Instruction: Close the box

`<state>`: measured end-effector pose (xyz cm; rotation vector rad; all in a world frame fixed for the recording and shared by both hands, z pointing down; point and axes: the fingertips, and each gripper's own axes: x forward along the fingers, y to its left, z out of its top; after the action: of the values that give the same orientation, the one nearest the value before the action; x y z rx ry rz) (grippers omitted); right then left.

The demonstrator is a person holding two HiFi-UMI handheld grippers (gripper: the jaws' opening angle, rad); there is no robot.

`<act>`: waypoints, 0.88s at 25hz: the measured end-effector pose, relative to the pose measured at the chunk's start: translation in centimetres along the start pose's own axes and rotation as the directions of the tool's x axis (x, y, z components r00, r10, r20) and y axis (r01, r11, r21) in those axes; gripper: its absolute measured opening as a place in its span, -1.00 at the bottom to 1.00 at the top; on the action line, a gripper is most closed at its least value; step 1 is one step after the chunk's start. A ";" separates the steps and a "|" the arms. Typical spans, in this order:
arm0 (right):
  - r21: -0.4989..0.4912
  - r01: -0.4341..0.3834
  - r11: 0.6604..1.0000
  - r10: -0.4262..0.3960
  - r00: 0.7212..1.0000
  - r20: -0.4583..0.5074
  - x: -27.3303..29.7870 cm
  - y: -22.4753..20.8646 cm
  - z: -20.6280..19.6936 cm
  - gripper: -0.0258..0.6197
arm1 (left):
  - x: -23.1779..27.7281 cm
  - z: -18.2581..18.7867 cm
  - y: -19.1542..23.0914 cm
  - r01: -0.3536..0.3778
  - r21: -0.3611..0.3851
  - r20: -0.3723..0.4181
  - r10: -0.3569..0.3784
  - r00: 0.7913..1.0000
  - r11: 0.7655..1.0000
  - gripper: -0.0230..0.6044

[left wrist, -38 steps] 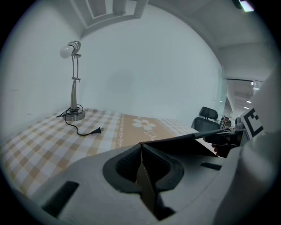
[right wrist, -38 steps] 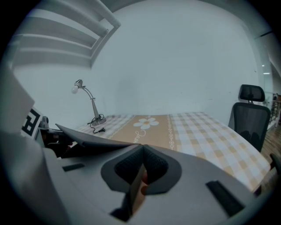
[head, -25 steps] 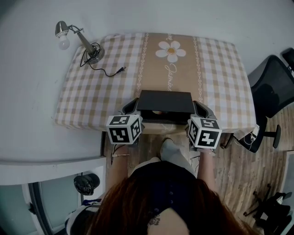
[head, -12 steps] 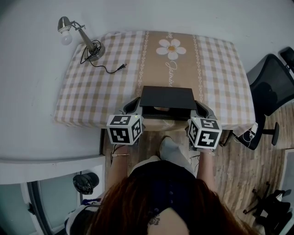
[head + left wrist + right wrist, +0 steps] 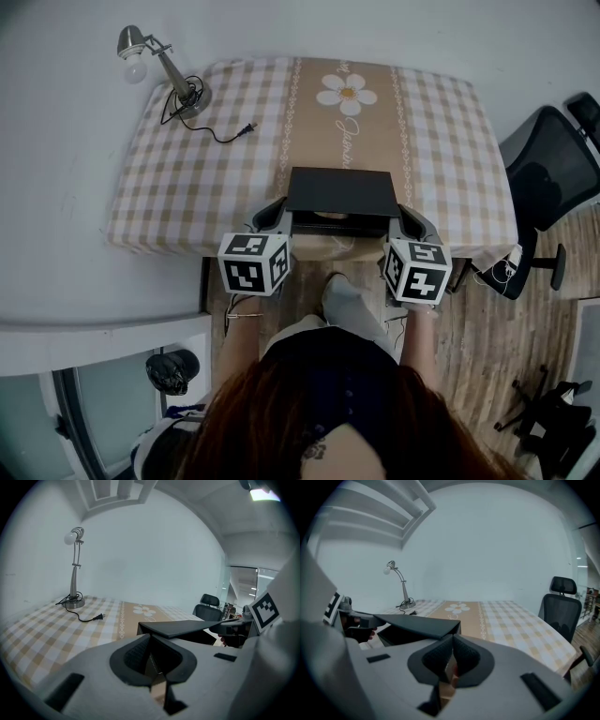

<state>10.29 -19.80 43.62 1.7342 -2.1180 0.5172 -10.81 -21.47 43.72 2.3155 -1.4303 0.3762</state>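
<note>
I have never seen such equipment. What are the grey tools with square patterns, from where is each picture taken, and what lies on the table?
There is no robot: a person holds a hand tool with a two-jaw claw in each hand. The cubes with square patterns belong to those tools. One picture comes from a camera on the person's head, looking down; the other two come from cameras riding on each tool, looking along its jaws. On the checked tablecloth lie a black flat box at the near edge and a silver desk lamp, its plug loose. The left claw and the right claw are each closed on a thin brown edge, apparently of the box. Its lid is not fully down.
</note>
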 end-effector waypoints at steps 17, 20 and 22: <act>-0.015 0.001 1.000 -0.001 1.000 0.008 -1.7 0.6 -1.2 -0.86 | -1.3 -1.2 -0.8 0.007 0.011 -0.013 -0.006 1.000 1.000 -0.83; -0.021 0.000 1.000 0.000 1.000 0.008 -2.0 0.7 -1.3 -0.86 | -1.6 -1.5 -0.8 0.006 0.009 -0.016 -0.006 1.000 1.000 -0.83; -0.025 0.001 1.000 0.000 1.000 0.008 -2.1 0.8 -1.5 -0.86 | -1.8 -1.6 -0.8 0.004 0.009 -0.017 -0.004 1.000 1.000 -0.83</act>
<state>9.91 -17.15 43.84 1.7257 -2.1202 0.4823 -10.90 -18.97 44.27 2.3168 -1.4185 0.4014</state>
